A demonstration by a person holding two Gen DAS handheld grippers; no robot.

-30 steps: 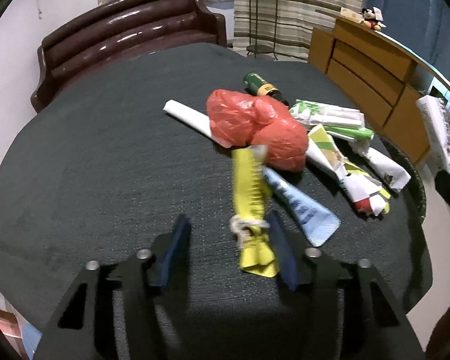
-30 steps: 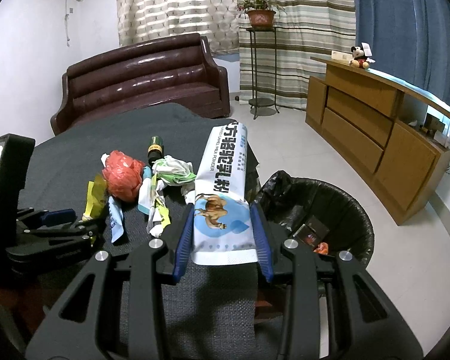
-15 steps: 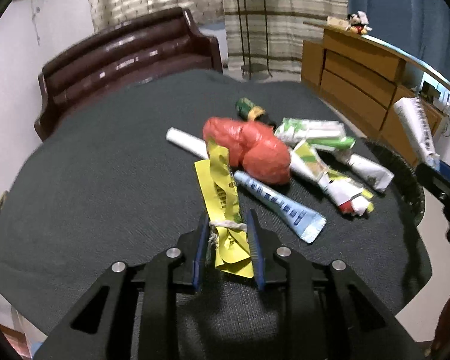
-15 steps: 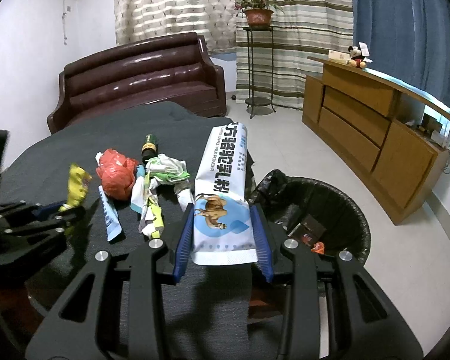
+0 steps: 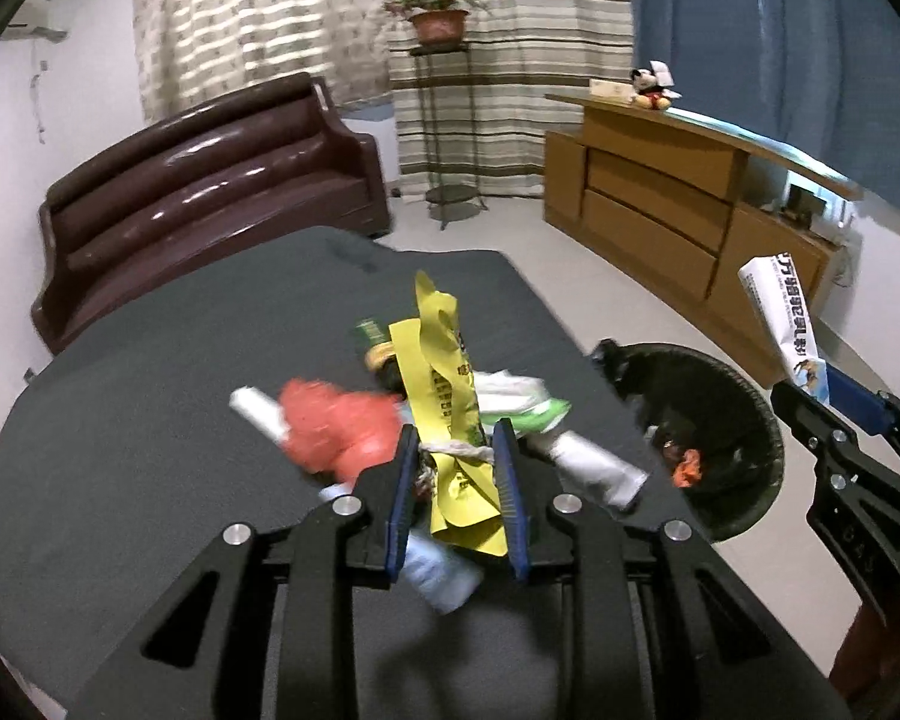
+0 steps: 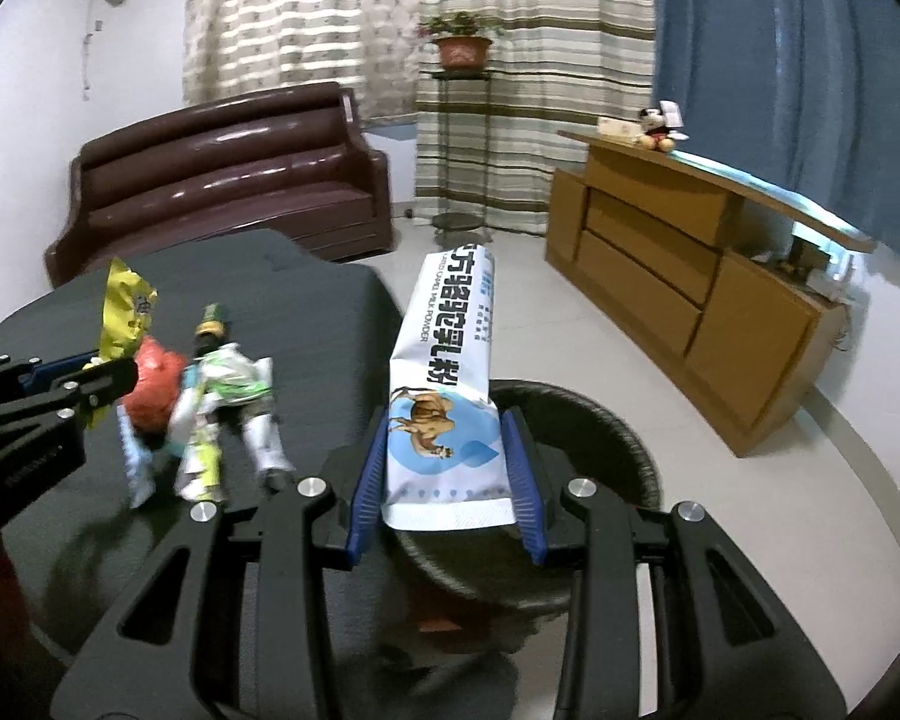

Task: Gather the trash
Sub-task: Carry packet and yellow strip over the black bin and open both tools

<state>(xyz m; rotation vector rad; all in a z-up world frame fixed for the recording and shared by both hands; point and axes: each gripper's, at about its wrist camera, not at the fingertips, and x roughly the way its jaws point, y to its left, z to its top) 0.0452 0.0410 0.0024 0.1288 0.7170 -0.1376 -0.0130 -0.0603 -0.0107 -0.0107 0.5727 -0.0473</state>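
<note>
Step in hand: carry to the bin, both hands loaded. Left tongs (image 5: 456, 468) clamped narrow on a yellow wrapper (image 5: 441, 384), lifted above the table (image 5: 150, 420). Right tongs (image 6: 444, 474) grip a white milk-powder bag (image 6: 450, 372) upright over the black bin (image 6: 600, 438). Red bag (image 5: 336, 426) and other litter remain on the table. Next, likely: open the right tongs above the bin mouth, then swing the left across.

Trash pile (image 5: 354, 432) on dark table (image 5: 150, 420)

dim indoor light, fisheye-bent edges, trash motion-blurred (dark vignette at corners).
</note>
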